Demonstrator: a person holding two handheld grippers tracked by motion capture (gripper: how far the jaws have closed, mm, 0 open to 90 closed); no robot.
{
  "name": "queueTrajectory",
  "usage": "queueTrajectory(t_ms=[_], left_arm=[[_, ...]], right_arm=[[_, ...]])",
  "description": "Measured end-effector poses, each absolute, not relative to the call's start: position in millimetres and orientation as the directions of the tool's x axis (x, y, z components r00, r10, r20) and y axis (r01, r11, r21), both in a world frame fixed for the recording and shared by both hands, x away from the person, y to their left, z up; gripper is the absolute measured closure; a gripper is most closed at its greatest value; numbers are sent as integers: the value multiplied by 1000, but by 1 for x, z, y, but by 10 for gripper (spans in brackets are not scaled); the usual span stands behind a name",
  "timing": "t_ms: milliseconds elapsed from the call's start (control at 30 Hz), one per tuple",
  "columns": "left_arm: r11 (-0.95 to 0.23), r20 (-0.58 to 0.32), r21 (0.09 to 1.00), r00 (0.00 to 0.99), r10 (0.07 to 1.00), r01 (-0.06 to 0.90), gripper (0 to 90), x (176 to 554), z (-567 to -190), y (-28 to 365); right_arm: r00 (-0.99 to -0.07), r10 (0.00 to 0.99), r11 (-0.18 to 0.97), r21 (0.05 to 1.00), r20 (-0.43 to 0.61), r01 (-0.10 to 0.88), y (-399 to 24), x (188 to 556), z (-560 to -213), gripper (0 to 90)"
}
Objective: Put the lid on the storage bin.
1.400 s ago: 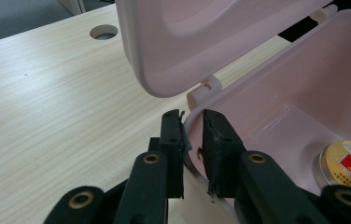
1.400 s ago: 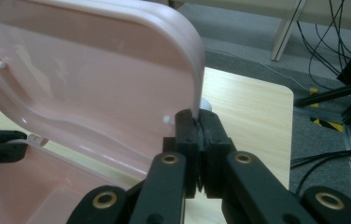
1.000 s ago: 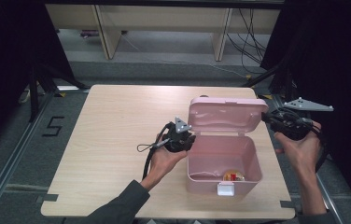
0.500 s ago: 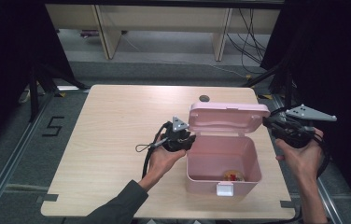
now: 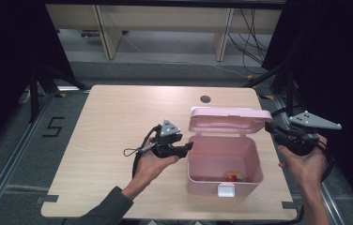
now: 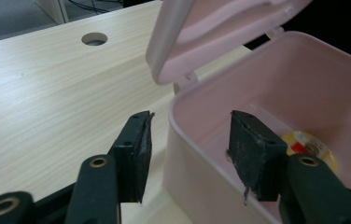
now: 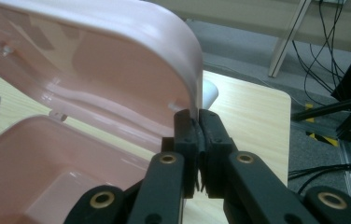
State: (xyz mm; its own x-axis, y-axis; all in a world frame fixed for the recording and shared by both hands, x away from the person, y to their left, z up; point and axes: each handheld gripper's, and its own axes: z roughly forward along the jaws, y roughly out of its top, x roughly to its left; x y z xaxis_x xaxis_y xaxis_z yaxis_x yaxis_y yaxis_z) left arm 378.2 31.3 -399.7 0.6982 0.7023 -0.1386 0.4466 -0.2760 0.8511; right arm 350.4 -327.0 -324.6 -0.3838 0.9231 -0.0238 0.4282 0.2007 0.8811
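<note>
From the high view, a pink box (image 5: pixel 225 164) stood near the right front corner of the table (image 5: pixel 118 117), its lid (image 5: pixel 228 120) raised at the back edge. The left gripper (image 5: pixel 186 147) lay just beside the box's left wall, held in the left hand (image 5: pixel 152 164). The right gripper (image 5: pixel 271 129) sat at the lid's right end, out over the table's right edge, in the right hand (image 5: pixel 306 164). A small round yellow object (image 5: pixel 233 176) rested on the box floor near the front wall.

In the left gripper view, the jaws had just been opening and stood about half apart, straddling the box wall (image 6: pixel 197 154), one outside and one inside. Neither pad (image 6: pixel 136 154) pressed on the wall, so nothing was held. The yellow object (image 6: pixel 311 147) lay on the floor of the box just past the inner jaw.

In the right gripper view, the jaws were closed tight, pinching the edge of the lid (image 7: pixel 193 88), which stood propped up over the open box (image 7: pixel 47 172).

The step in hand looked like a release: the left gripper letting go of the box now that the lid was up. The next move probably called for lifting the left gripper clear of the wall, then reaching down to the object, while the right gripper kept the lid from dropping.
</note>
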Motion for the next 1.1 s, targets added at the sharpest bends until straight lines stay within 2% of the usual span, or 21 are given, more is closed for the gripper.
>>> queueTrajectory(t_ms=[400,567,600,933,1000,1100], left_arm=[[-302,-108,854,712,694,423,403,332,-413,79],[-306,-92,860,715,693,408,366,315,-416,97],[-300,-99,862,715,692,409,355,313,-418,100],[-323,-77,851,707,703,413,330,289,-436,124],[-315,-83,853,703,706,417,327,286,-438,127],[-304,-92,856,701,707,419,323,283,-438,132]], right_arm=[[-409,912,219,882,-33,416,-329,335,-330,864],[-420,907,206,873,-1,443,-331,326,-333,858],[-419,908,223,875,-26,429,-332,325,-334,856],[-443,897,219,874,-5,433,-334,312,-343,836],[-425,905,189,878,18,439,-332,309,-345,816],[-438,899,226,873,-15,433,-333,307,-347,811]])
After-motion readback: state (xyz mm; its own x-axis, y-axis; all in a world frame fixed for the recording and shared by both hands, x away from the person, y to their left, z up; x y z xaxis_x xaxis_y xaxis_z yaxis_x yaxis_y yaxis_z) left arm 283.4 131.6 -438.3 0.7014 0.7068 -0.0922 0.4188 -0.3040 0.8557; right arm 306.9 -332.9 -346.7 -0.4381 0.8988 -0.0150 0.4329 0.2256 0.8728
